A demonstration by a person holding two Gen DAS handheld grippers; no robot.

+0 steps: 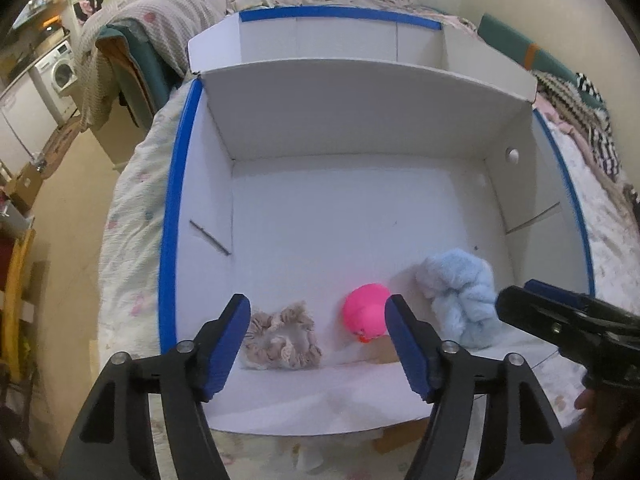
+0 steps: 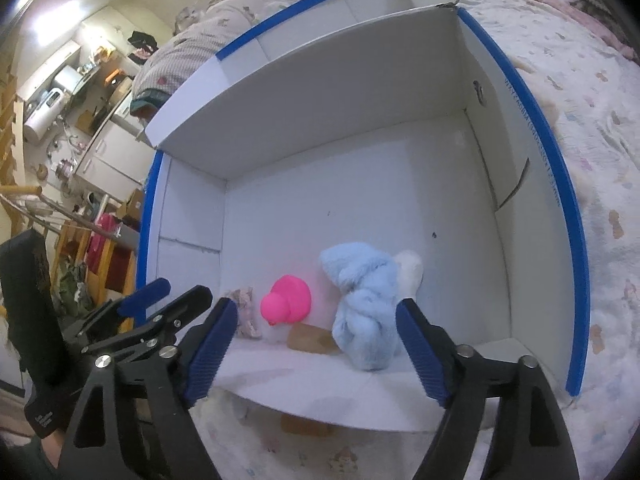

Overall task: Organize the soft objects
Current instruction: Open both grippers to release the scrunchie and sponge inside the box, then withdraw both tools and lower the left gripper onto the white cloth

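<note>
A white cardboard box (image 1: 360, 128) with blue-taped rims sits on a bed. On its floor near the front wall lie a beige scrunchie (image 1: 282, 338), a pink rubber duck (image 1: 366, 312) and a fluffy light-blue soft piece (image 1: 460, 292). My left gripper (image 1: 316, 344) hangs open over the front edge, above the scrunchie and duck, touching neither. In the right wrist view my right gripper (image 2: 316, 344) is open above the duck (image 2: 286, 300) and the blue piece (image 2: 366, 304), holding nothing. The scrunchie (image 2: 244, 312) peeks out beside its left finger.
The box's far flap (image 2: 320, 80) stands up and its blue-edged side walls (image 1: 176, 200) rise left and right. A floral bedspread (image 2: 600, 160) surrounds the box. Piled bedding (image 1: 180, 12) lies behind, with a floor, shelves and a washing machine (image 1: 60, 72) at the left.
</note>
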